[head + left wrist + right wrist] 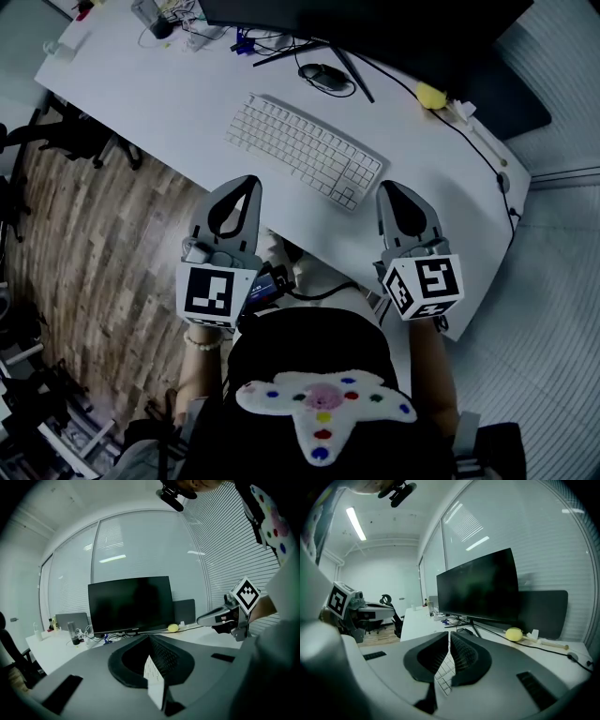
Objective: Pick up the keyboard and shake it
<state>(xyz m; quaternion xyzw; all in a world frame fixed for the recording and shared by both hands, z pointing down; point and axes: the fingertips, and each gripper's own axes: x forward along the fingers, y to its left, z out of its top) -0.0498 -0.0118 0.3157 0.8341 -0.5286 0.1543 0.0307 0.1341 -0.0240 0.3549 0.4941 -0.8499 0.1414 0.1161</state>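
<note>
The keyboard [305, 150] lies flat on the desk [112, 84], just beyond the left gripper [246, 183] and right gripper [390, 190] — both pressed together, empty. Unless the jaws spread first, they would likely shove it toward the mouse [323, 77]

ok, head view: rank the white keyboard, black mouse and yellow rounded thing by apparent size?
1. White rectangular keyboard, largest by far.
2. Black oval mouse.
3. Yellow rounded object, only slightly smaller than the mouse, so that pair is close.
</note>
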